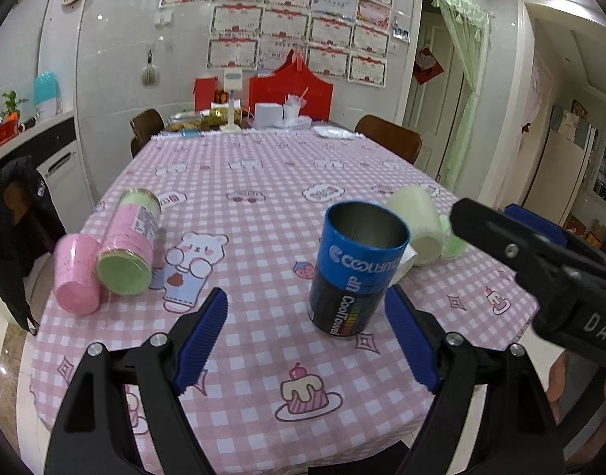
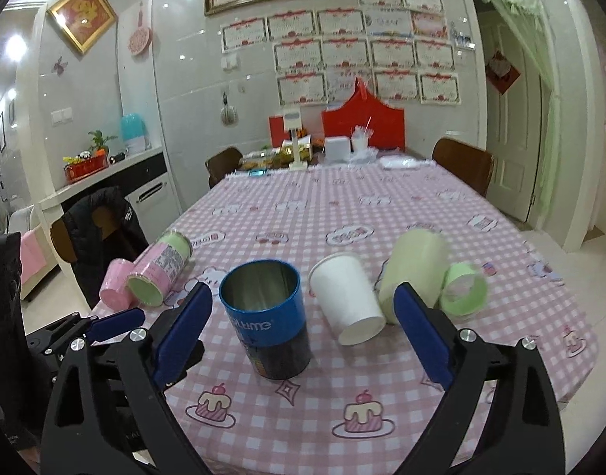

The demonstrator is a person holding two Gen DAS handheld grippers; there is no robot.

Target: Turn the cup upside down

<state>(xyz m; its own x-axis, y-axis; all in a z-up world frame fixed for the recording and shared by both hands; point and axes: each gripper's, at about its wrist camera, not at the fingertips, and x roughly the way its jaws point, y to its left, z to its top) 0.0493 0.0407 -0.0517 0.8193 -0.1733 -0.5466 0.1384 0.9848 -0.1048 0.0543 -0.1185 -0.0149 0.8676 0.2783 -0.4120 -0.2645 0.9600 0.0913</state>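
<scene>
Blue-and-black cylindrical metal cup (image 1: 356, 267) stands upright, mouth up, on the worktop's pink checked tablecloth (image 1: 263, 182), near the front edge. Left claw (image 1: 307, 340) wide open, holding nothing, cup just ahead between the blue ribbed pads, not touching. Right claw (image 2: 303, 332) also wide open and empty, cup ahead of its left pad (image 2: 182, 332). White paper cup (image 2: 348, 301) lies on its side right of the metal cup; pale green plastic cup (image 2: 415, 273) tipped beside it, touching a small light-green cup (image 2: 463, 291). Far left: pink canister with green ends (image 1: 131, 241) on its side against a pink plastic cup (image 1: 75, 273)
</scene>
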